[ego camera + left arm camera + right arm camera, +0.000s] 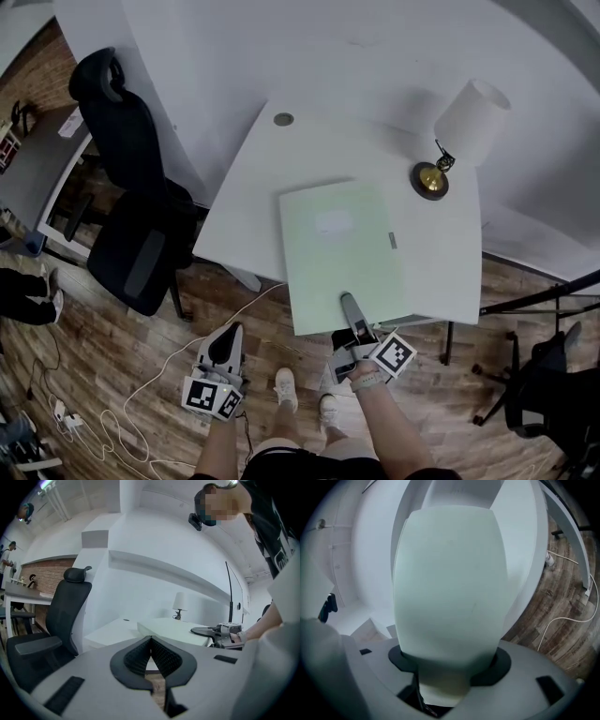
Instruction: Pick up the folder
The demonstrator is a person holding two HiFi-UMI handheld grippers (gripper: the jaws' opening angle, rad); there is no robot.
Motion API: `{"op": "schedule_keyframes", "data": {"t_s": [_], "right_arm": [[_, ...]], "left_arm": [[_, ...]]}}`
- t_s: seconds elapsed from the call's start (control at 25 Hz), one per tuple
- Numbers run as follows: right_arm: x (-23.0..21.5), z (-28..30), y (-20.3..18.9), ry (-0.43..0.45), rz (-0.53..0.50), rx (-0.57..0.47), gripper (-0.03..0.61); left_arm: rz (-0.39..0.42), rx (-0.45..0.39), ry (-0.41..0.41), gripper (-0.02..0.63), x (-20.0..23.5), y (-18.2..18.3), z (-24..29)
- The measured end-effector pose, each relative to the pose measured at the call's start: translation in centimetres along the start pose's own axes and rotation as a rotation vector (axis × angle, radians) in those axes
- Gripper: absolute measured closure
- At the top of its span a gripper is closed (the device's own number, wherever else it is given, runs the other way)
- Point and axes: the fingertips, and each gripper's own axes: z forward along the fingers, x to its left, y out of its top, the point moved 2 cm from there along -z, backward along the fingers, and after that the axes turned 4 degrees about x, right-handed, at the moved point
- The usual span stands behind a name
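Observation:
A pale green folder (342,248) lies on the white table (248,202), and its near edge overhangs the table's front. My right gripper (354,323) is shut on that near edge, with one finger lying over the cover. In the right gripper view the folder (450,583) fills the picture and runs down between the jaws. My left gripper (225,349) hangs over the floor left of the folder, below the table's front edge. In the left gripper view its jaws meet with nothing between them (151,641), and the folder (173,630) shows beyond.
A table lamp (464,131) with a white shade stands at the table's far right. A black office chair (131,206) sits left of the table. A white cable (159,370) trails over the wooden floor. Another chair (544,394) is at the right.

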Motion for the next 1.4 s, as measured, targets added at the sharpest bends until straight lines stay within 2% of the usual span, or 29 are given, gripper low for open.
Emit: {"op": "schedule_keyframes", "data": {"t_s": [0.12, 0.44, 0.96, 1.4], "right_arm": [[1.5, -0.1, 0.9, 0.027, -0.078, 0.015, 0.287], [3.8, -1.8, 3.0, 0.05, -0.157, 0.011, 0.288], [7.1, -5.1, 5.2, 0.096, -0.234, -0.026, 0.29], [8.9, -7.2, 5.9, 0.102, -0.271, -0.009, 0.29]], "left_arm": [[0.009, -0.015, -0.005, 0.6, -0.5, 0.8, 0.0], [0.018, -0.041, -0.003, 0.6, -2.1, 2.0, -0.8], [0.052, -0.087, 0.017, 0.6, -2.9, 3.8, -3.0], [0.069, -0.117, 0.051, 0.6, -2.9, 5.3, -5.0]]}}
